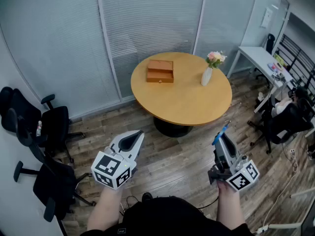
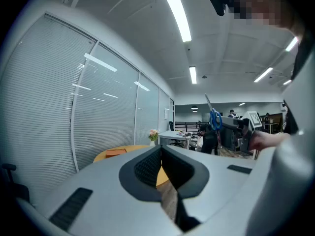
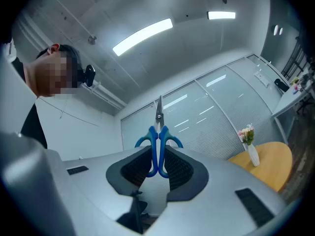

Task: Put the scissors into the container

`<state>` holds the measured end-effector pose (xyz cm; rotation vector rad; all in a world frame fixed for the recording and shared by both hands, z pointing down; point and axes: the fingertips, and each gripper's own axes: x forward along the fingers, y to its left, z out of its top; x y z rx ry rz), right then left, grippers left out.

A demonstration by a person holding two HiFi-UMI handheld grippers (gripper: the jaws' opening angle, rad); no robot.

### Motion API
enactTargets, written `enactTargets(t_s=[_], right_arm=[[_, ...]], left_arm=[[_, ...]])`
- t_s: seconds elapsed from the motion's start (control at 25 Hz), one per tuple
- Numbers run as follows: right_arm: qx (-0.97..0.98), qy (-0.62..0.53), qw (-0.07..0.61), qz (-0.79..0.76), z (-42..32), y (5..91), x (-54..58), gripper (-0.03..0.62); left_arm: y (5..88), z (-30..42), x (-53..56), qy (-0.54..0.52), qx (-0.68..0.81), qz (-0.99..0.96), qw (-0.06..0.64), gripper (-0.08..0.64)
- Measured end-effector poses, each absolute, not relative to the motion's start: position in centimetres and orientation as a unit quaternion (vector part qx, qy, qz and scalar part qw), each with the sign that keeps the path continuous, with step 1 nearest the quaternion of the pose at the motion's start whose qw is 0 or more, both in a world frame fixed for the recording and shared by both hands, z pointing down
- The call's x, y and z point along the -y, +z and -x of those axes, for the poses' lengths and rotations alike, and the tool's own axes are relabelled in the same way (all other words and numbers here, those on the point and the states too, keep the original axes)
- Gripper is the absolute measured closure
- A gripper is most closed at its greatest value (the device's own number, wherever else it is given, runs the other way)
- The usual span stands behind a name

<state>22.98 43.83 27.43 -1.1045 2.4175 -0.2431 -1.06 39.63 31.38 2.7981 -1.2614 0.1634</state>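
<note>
While the right gripper (image 3: 157, 167) clamps them, blue-handled scissors (image 3: 159, 140) sit closed.

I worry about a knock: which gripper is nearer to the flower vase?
Right. The right gripper, holding scissors, hangs short of the vase; the left gripper is farther leftward.

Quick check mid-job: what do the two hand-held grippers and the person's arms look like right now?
The left hand-held gripper and right hand-held gripper are light grey wedge-shaped shells with dark ribbed pads inside. Each carries a white cube with black square markers. The person wears a black top, forearms uncovered.
</note>
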Motion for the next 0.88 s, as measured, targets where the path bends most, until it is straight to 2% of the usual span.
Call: enactTargets(t_s=[0.28, 0.88], right_arm=[[-0.890, -0.080, 0.208, 0.398, -20.5, 27.8, -42.6, 0.496], [-0.876, -0.126, 0.200, 0.420, -13.3, 30.4, -40.2, 0.495]], left_arm=[[30.8, 1.8, -38.7, 0.045, 0.401, -0.914, 0.029, 0.548], [33.5, 11.0, -37.5, 0.039, 0.417, -0.906, 0.059, 0.548]])
